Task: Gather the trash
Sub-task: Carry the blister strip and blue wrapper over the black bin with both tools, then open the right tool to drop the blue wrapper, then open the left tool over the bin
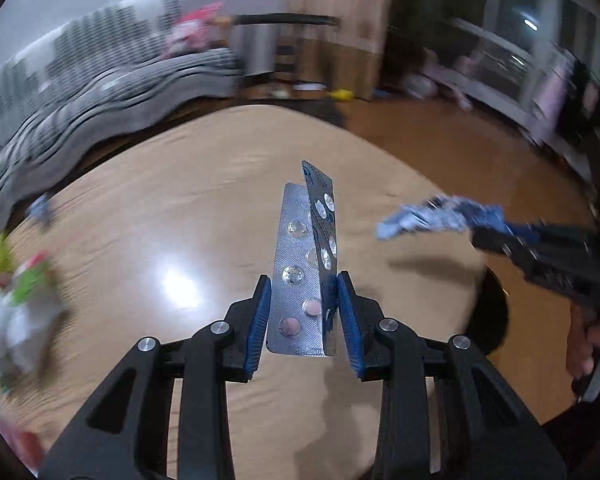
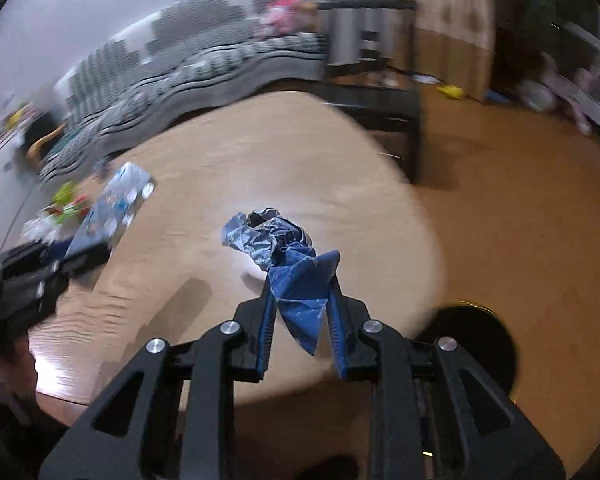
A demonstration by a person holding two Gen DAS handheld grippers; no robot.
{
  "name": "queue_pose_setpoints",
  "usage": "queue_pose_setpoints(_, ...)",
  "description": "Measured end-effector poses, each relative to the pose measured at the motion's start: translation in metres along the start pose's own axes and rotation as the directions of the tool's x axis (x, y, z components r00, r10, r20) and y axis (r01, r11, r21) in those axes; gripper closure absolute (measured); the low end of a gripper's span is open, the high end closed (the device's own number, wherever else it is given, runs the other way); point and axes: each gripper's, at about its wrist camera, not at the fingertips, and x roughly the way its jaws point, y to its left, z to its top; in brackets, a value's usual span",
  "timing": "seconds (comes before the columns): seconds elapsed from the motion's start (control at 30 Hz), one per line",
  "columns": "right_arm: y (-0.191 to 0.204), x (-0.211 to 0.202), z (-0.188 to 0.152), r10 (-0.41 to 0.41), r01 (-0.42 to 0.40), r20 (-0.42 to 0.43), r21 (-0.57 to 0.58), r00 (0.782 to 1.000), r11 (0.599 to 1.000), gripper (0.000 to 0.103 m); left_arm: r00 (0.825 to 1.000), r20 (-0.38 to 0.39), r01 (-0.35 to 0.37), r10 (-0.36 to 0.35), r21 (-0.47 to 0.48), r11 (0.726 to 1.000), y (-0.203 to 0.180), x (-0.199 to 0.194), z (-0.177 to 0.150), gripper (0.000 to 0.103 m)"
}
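My left gripper [image 1: 303,280] is shut on two silver pill blister packs [image 1: 300,264] and holds them upright above the round wooden table [image 1: 160,200]. My right gripper [image 2: 300,276] is shut on a crumpled blue and silver wrapper [image 2: 284,248] above the same table. The wrapper and right gripper also show at the right of the left wrist view [image 1: 432,216]. The blister packs show at the left of the right wrist view [image 2: 120,200].
More trash, green, red and white [image 1: 16,300], lies at the table's left edge. A black round bin [image 2: 476,340] stands on the floor by the table's right edge. A grey sofa [image 1: 80,100] and a dark chair [image 2: 372,80] stand behind.
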Motion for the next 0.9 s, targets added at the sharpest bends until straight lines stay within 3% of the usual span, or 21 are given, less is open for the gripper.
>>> queue_pose_setpoints(0.1,-0.056,-0.008,-0.013,-0.095,0.096,-0.008,0.065,0.995,0.993,0.079,0.996,-0.032,0.08,-0.078,0.073,0.994,-0.056,0.022,0.002,0.07)
queue_pose_setpoints(0.37,-0.158,-0.031,-0.047,-0.208,0.216,-0.061,0.237,0.976,0.947,0.079,0.978,-0.063,0.206,-0.197,0.193,0.959,-0.158,0.056,0.006,0.07)
queue_pose_setpoints(0.67,-0.202,-0.013,-0.076,-0.194,0.252,-0.201,0.322,0.96,0.913,0.079,0.967,-0.124,0.245,-0.223,0.216,0.945,-0.185,0.096,0.004,0.07)
queue_pose_setpoints(0.9,-0.2,0.004,-0.084,-0.18,0.264,-0.267,0.323,0.947,0.909,0.079,0.963,-0.137,0.256,-0.23,0.215,0.943,-0.187,0.105,0.01,0.07)
